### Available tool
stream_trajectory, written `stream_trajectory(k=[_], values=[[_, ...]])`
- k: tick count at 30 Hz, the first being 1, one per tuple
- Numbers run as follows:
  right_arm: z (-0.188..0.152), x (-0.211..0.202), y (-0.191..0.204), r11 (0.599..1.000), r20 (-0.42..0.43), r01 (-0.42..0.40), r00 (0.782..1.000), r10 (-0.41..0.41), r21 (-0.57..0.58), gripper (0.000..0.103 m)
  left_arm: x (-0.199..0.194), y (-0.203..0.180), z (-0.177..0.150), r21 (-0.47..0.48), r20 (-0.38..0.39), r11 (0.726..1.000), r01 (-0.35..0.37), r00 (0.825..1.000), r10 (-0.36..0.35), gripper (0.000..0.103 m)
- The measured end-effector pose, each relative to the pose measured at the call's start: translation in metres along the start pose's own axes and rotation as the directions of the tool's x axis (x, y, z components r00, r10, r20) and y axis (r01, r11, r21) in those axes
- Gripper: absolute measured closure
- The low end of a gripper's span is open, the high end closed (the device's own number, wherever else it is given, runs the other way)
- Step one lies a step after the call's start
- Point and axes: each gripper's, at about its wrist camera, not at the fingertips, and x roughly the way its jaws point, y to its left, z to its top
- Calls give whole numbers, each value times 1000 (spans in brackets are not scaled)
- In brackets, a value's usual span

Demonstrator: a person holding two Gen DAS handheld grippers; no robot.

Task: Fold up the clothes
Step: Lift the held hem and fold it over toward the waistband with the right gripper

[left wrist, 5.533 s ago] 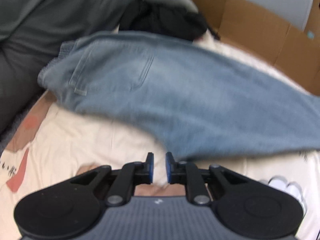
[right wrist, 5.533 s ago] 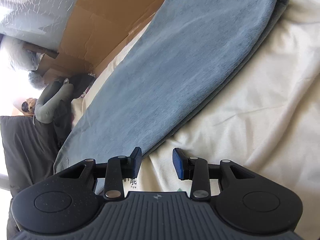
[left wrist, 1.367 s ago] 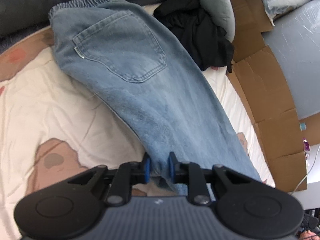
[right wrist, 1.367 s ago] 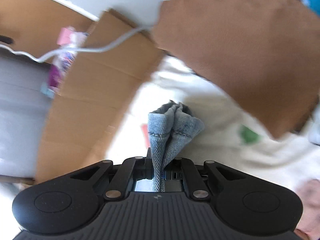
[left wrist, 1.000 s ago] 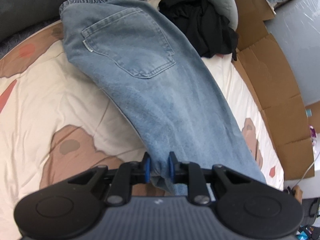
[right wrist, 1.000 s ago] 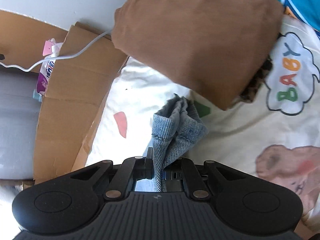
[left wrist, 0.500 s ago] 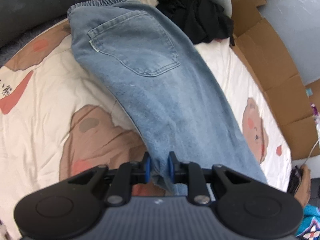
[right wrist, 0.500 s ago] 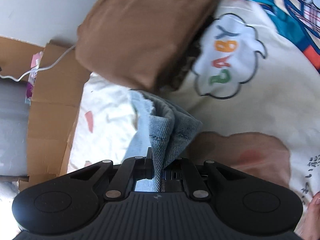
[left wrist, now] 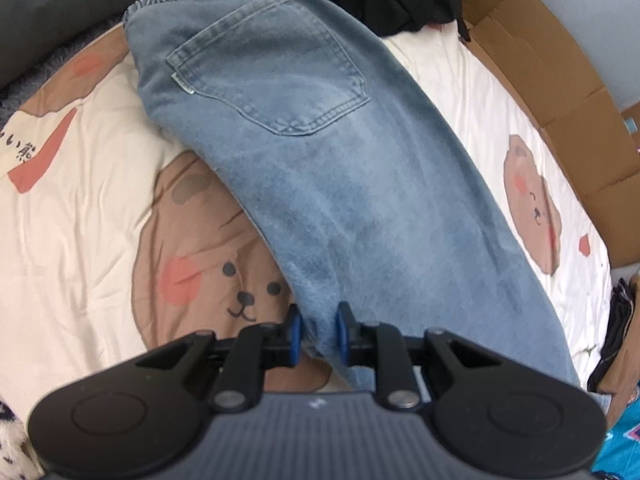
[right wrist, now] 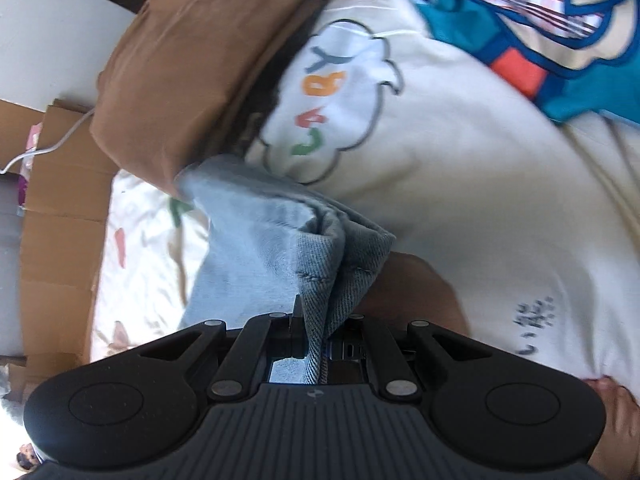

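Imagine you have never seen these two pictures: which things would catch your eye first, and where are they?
First come the light blue jeans, lying diagonally across the cream bear-print bedsheet, back pocket up, elastic waistband at the far end. The left gripper pinches their near edge, and the right gripper clamps a bunched hem. Behind that hem lie a folded brown garment and a bright teal cartoon fabric.

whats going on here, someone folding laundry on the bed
Yes. A person holding a gripper in each hand is folding a pair of light blue denim jeans on a cream bedsheet with brown bear prints. The left gripper is shut on one edge of the leg end, and the right gripper is shut on a bunched hem. The elastic waistband and back pocket lie flat at the far end. A folded brown garment sits nearby.
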Motion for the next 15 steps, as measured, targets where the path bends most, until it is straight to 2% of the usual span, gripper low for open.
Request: stream_trajectory(k=[8, 15], values=[[-7, -12, -20, 999, 33, 50, 998, -51, 22, 97, -8, 3, -4, 24, -18, 1000, -1, 1000, 2, 85], [-1, -43, -26, 994, 72, 66, 995, -72, 87, 97, -28, 7, 1, 27, -38, 998, 49, 998, -48, 86]])
